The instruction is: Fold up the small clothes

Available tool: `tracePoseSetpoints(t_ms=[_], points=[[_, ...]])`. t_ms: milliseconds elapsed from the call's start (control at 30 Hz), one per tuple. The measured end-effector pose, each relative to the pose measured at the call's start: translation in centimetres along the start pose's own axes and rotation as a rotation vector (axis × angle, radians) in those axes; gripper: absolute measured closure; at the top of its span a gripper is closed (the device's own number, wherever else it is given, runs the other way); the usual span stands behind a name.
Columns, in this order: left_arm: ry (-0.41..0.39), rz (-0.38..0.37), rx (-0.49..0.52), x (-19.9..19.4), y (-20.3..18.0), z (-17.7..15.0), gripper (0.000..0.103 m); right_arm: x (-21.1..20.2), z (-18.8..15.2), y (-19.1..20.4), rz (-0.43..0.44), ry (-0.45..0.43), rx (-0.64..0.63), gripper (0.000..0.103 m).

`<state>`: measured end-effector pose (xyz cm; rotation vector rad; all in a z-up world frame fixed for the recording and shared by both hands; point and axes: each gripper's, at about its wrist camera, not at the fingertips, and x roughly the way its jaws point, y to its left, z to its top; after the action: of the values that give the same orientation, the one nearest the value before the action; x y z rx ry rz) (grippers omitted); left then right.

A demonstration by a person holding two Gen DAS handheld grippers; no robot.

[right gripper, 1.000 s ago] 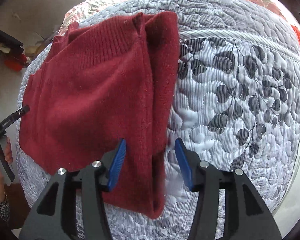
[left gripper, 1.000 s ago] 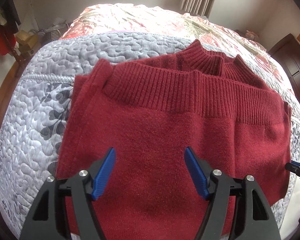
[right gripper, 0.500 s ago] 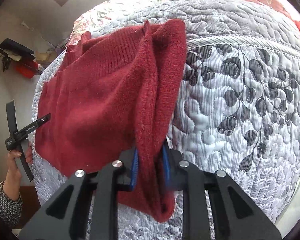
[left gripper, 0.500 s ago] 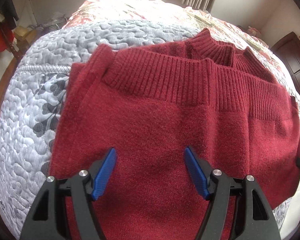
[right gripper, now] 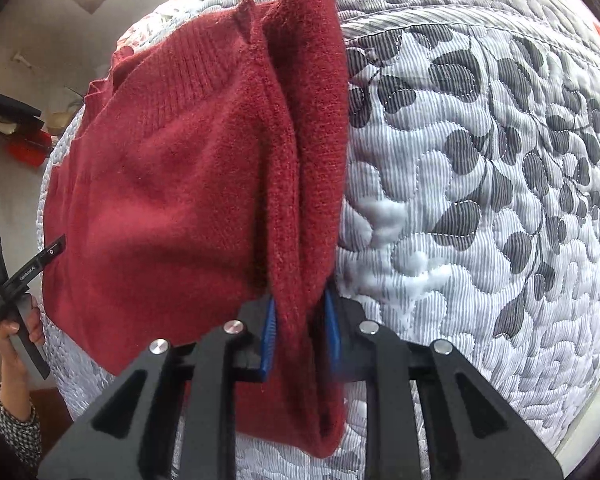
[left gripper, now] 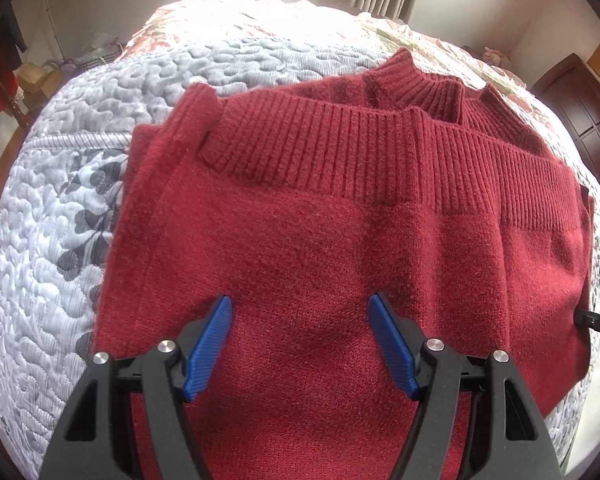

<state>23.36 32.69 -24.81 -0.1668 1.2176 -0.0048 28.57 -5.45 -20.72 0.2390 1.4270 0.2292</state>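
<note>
A dark red knitted sweater (left gripper: 340, 248) is found lying folded on the grey quilted bedspread (left gripper: 60, 208) of a bed, its ribbed hem turned up toward the collar. The left gripper (left gripper: 300, 340) is held over the lower body of the garment, jaws spread wide with nothing between them. The right gripper (right gripper: 300, 332) is clamped on a raised fold at the sweater's side edge. A hand (right gripper: 16, 332) is seen at the left border of the right wrist view.
</note>
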Motion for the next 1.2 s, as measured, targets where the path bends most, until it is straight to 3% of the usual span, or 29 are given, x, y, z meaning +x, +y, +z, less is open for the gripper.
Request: tracePoseSetpoints(t_ms=[367, 933, 1200], points=[[-0.001, -0.024, 0.012, 0.2, 0.2, -0.1, 0.031, 0.5, 0.0, 0.1, -0.025, 0.003, 0.035, 0.082], [0.001, -0.041, 0.049, 0.9, 0.0, 0.2, 0.027, 2.0, 0.9, 3.3, -0.110, 0.014, 0.092, 0.082], [-0.006, -0.084, 0.038, -1.7, 1.8, 1.2, 0.027, -1.9, 2.0, 7.6, -0.186, -0.006, 0.077, 0.083]])
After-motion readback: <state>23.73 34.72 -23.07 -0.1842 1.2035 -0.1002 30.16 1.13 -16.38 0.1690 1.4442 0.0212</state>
